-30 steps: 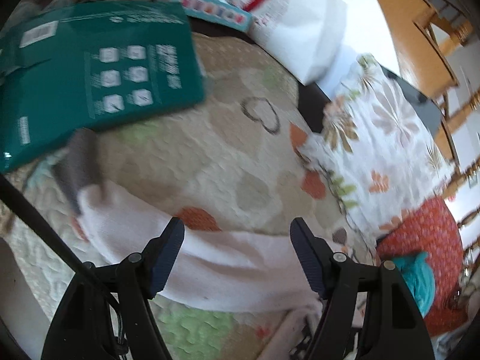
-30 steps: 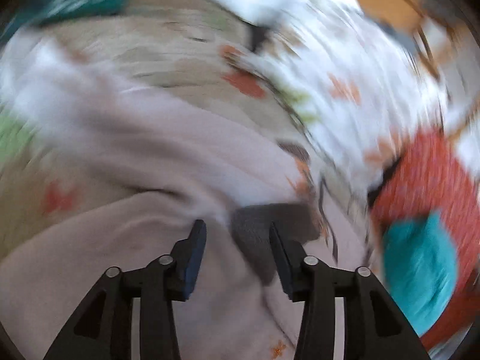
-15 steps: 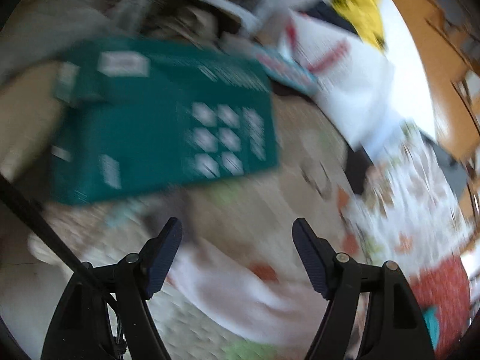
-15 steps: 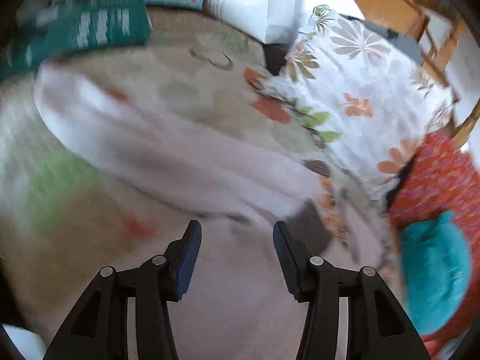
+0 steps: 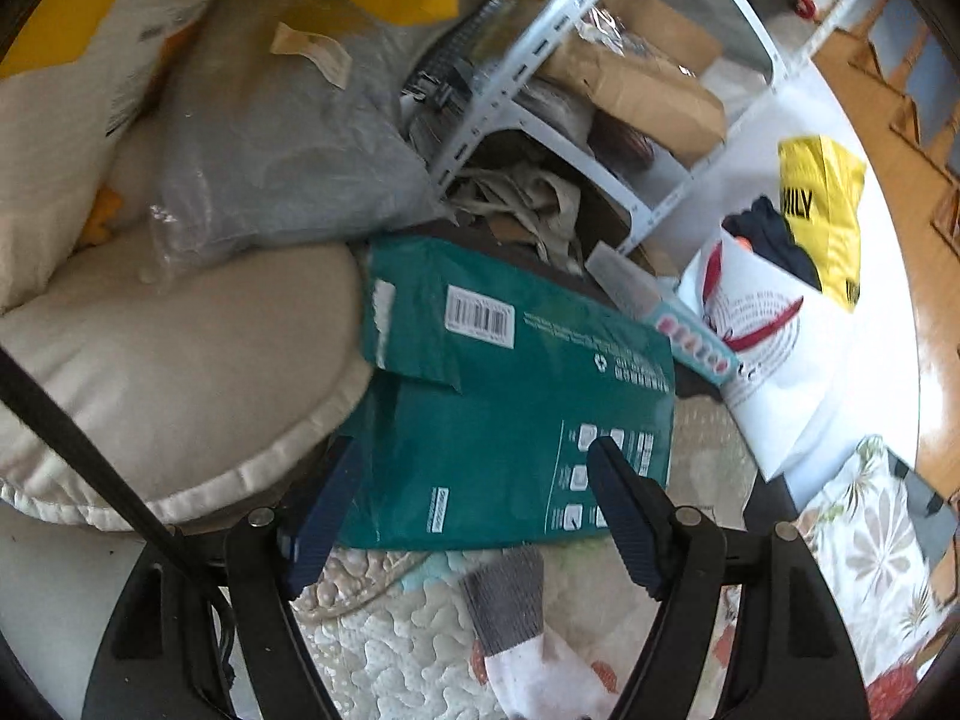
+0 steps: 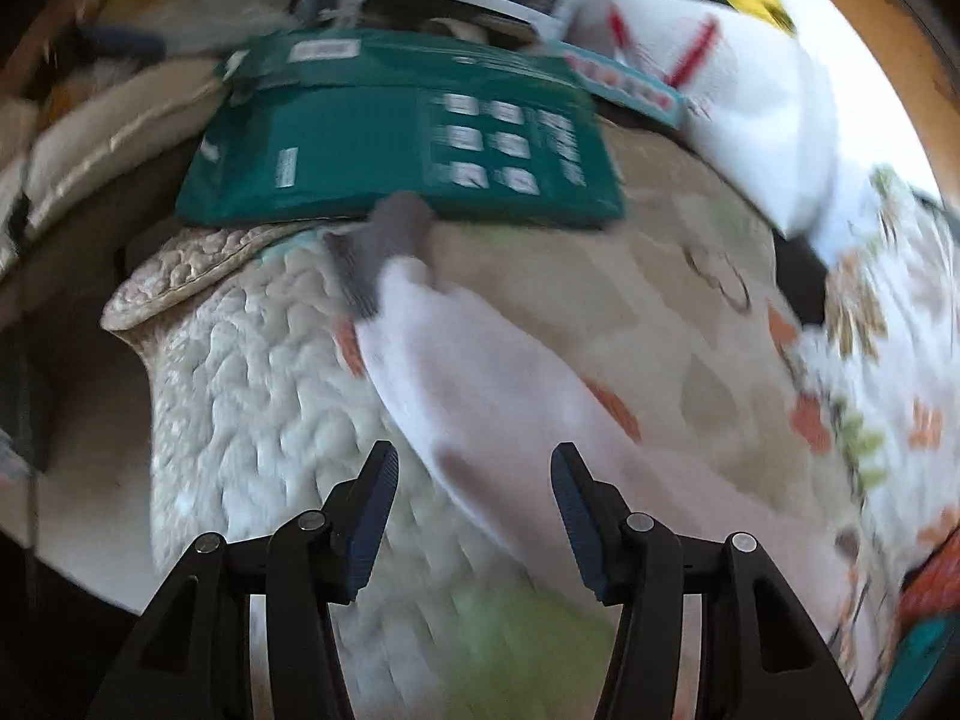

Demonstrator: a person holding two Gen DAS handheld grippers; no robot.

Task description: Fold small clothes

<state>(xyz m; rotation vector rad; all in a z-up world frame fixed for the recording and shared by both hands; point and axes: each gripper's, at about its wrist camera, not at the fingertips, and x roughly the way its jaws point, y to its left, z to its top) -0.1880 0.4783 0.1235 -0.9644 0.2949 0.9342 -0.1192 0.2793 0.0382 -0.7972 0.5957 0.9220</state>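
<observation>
- We hold the left gripper (image 5: pixel 474 516) with its jaws apart and nothing between them; its blue pads (image 5: pixel 621 516) hang above the quilt.
- We hold the right gripper (image 6: pixel 474 516) with jaws likewise spread; they have just been opening, and no cloth is between them.
- Below both grippers lies the quilt (image 6: pixel 240 384), cream with orange and green patches; its near-left corner is turned up.
- On the quilt lies the garment (image 6: pixel 480 396), a white piece with a grey cuff (image 6: pixel 384 240). In the right view it runs diagonally from between the jaws up to the cuff. The view is blurred, so we cannot tell its folds.
- In the left view only the cuff (image 5: pixel 504 600) and a short white stretch show, low between the fingers.
- Just beyond the cuff lies a green box (image 5: pixel 510 408), flat, with a barcode label; in the right view the cuff touches or overlaps its near edge.
- Left of the box sits a cream cushion (image 5: pixel 168 372), with a grey bag (image 5: pixel 282 144) behind it.
- Right of the box we see a white bag (image 5: pixel 774 348) with red marks and a floral cloth (image 5: pixel 864 540).
- Farthest stands a white rack (image 5: pixel 540 30) holding brown paper parcels.
</observation>
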